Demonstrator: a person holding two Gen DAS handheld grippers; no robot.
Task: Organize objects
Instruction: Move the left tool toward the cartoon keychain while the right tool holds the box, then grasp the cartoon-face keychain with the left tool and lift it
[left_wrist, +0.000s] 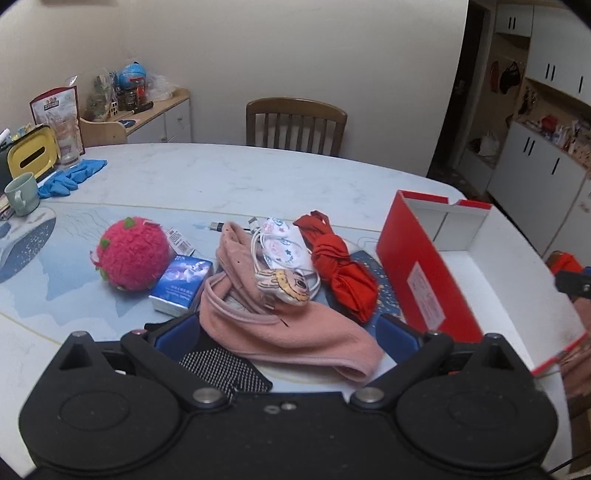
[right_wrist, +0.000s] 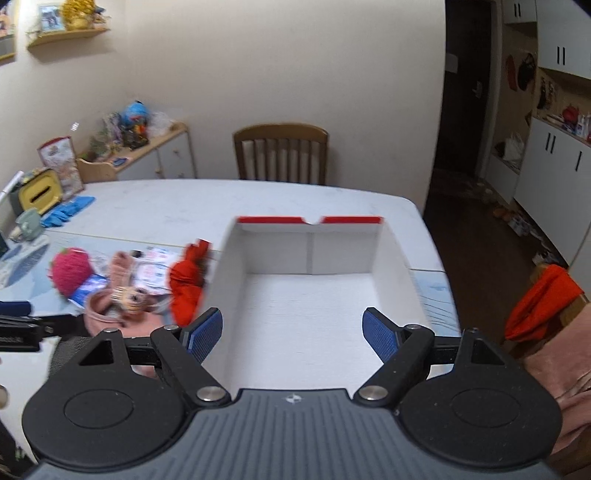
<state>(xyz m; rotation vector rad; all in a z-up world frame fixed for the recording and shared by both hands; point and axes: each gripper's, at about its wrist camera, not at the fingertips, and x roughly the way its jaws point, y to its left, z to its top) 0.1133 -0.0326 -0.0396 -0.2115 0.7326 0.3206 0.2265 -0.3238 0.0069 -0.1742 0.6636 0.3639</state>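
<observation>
The red box (right_wrist: 314, 291) with the white inside stands on the table (left_wrist: 221, 177), and its floor, as far as the right wrist view shows it, has nothing in it. So I judge the task is only at the beginning: no object is sorted yet.

The right tool (right_wrist: 293, 330) hangs just over the near part of the box, fingers spread wide, holding nothing. The left tool (left_wrist: 284, 332) is low over the pile, also spread, with nothing pinched; the near end of the pink cloth (left_wrist: 280, 332) lies between its two blue pads, and a black dotted fabric (left_wrist: 221, 369) is under it on the left side.

Everything else waits ahead of the left tool: a white cable with printed pouches (left_wrist: 284, 251) on top of the pink cloth, a red knotted cloth (left_wrist: 340, 269) ahead to the right, just beside the box wall, a blue tissue pack (left_wrist: 181, 284) and a pink plush ball (left_wrist: 129, 254) ahead to the left.

The pink cloth seems the first thing to go, but the cable lying on it may come along or slide off.
</observation>
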